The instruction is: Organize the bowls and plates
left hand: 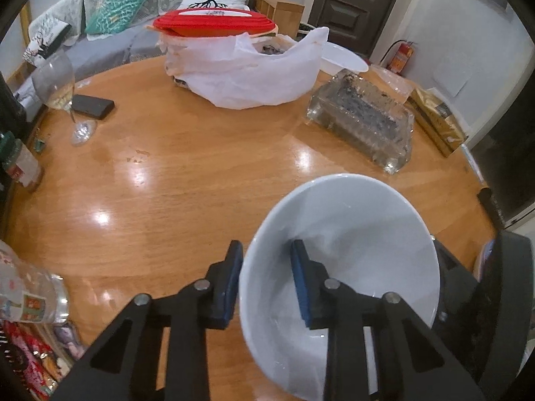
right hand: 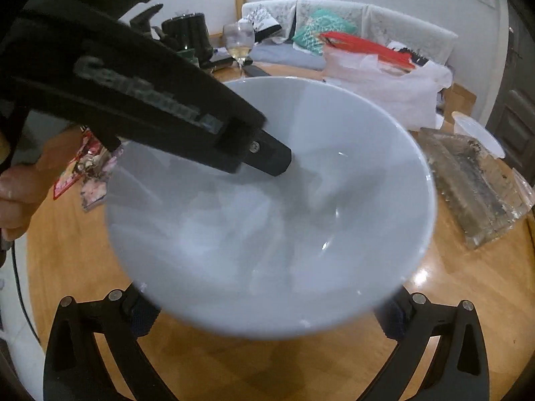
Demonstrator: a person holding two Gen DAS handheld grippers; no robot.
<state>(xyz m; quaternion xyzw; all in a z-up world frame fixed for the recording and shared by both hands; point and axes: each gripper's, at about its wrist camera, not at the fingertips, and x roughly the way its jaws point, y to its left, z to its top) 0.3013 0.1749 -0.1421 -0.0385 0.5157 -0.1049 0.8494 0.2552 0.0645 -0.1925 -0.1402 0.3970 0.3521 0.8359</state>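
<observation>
A white bowl hangs tilted above the round wooden table. My left gripper is shut on the bowl's left rim, one blue pad inside the bowl and one outside. In the right wrist view the same white bowl fills the middle, and the left gripper's black body reaches into it from the upper left. My right gripper is open wide below the bowl; the bowl hides its fingertips. I cannot tell whether it touches the bowl.
On the table stand a wine glass, a white plastic bag with red lids on top, a glass tray, a dark phone, a white plate and bottles at the left edge.
</observation>
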